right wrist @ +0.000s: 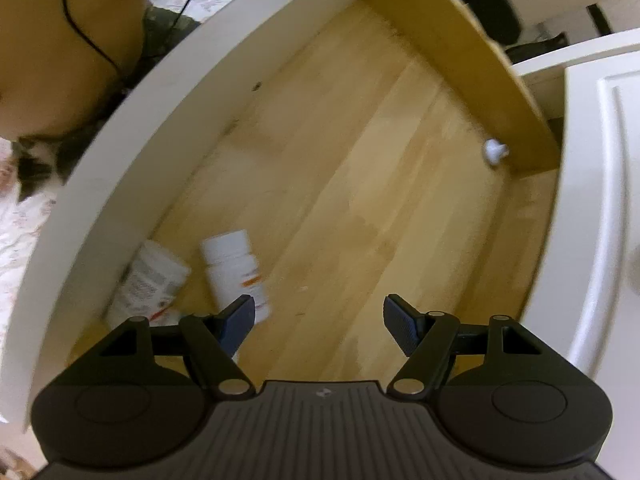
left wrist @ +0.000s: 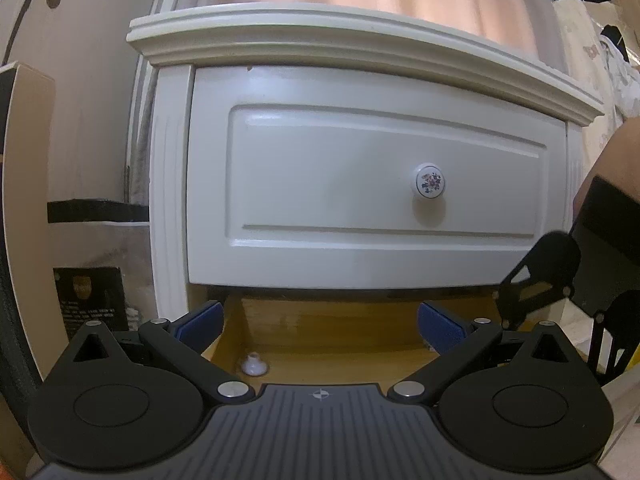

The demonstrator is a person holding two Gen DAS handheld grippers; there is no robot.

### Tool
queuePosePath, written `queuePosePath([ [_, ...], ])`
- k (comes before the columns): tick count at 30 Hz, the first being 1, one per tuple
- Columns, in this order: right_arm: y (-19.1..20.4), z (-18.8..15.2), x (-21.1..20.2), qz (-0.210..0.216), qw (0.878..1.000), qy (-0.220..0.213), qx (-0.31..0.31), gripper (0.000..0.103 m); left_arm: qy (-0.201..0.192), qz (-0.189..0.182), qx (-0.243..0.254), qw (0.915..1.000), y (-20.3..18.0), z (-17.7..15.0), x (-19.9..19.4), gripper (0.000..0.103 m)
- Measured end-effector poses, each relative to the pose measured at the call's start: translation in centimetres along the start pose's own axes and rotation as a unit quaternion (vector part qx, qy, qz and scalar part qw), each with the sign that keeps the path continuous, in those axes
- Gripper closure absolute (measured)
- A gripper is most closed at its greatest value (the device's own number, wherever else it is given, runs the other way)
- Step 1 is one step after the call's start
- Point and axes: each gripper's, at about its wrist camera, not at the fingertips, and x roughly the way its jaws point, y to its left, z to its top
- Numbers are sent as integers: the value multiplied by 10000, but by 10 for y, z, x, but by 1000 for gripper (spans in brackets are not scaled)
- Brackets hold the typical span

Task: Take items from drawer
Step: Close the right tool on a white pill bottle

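The lower drawer (right wrist: 360,168) is pulled out, showing a bare wooden floor. Two white pill bottles lie on their sides in its near left corner: one with an orange label (right wrist: 236,270), another with a grey label (right wrist: 150,284) against the white drawer front. My right gripper (right wrist: 319,326) hangs open above the drawer, its left fingertip just over the orange-label bottle. A small white knob-like piece (right wrist: 495,152) rests by the far wooden wall, also visible as the white piece (left wrist: 253,365). My left gripper (left wrist: 319,324) is open, empty, facing the shut upper drawer (left wrist: 376,184).
The upper drawer carries a round floral knob (left wrist: 430,181). The right gripper's black frame (left wrist: 560,280) and a person's arm (left wrist: 624,160) sit at the right edge. A dark box (left wrist: 90,300) stands left of the white cabinet. Flowered fabric (right wrist: 24,220) and a black cable (right wrist: 92,40) lie beyond the drawer front.
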Motion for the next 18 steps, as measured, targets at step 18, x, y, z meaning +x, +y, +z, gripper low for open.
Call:
queuePosePath([
  [18, -16, 11, 25, 263, 9970, -276, 677, 29, 6, 56, -106, 9999, 1, 0, -1, 0],
])
